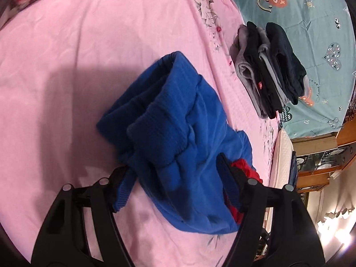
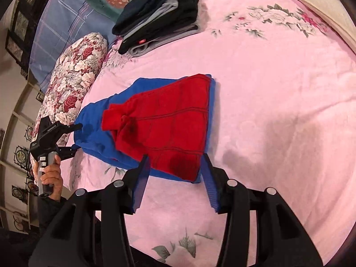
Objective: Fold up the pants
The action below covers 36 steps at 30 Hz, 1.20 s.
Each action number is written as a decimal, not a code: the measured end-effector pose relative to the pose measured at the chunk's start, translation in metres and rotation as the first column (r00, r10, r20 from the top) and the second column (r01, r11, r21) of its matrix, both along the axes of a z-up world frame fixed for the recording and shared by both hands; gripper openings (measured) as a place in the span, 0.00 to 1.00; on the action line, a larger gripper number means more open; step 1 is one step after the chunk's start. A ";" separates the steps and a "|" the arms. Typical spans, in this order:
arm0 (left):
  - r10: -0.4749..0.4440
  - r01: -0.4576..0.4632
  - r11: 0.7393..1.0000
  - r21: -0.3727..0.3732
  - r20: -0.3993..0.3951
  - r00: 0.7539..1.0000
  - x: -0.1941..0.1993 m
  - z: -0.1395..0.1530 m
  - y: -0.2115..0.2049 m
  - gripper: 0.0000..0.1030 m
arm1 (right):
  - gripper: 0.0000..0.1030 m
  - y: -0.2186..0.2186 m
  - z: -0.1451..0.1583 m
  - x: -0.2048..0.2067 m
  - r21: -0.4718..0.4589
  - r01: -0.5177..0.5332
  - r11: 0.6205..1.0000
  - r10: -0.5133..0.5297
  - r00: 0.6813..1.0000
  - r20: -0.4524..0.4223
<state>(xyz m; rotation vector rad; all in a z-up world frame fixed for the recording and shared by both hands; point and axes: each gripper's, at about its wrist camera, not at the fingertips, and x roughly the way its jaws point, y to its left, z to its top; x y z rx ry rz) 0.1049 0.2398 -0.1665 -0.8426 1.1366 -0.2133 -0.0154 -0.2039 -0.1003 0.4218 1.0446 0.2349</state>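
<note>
**A:** What's on your far left?

**B:** In the right wrist view, your hand [image 2: 50, 173] holds the left gripper [image 2: 75, 136] by its handle, just in front of the floral pillow [image 2: 73, 75]. Its jaws are spread around the blue end of the pants [image 2: 160, 120], fabric between them; whether the pads press on it, I cannot tell.

**A:** And the pants themselves?

**B:** They lie folded on the pink bedspread [image 2: 278, 89], about mid-bed. The red half sits on top of the blue half from your right side; from the left wrist view the blue cloth is bunched up, with only a red edge showing by one finger.

**A:** Your right gripper?

**B:** The right gripper [image 2: 174, 164] hangs over the near edge of the pants, jaws spread, blue pads clear of the cloth and pinching nothing.

**A:** Anything further right?

**B:** Beyond the pants, a stack of folded clothes [image 2: 158, 20] in dark and grey rests where the pink bedspread meets a teal sheet [image 2: 106, 2].
</note>
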 end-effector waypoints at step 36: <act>-0.296 0.044 0.859 0.510 0.426 0.855 -0.062 0.112 -0.122 0.19 | 0.10 0.156 0.029 0.129 -0.054 -0.332 0.942 0.334 0.942 0.033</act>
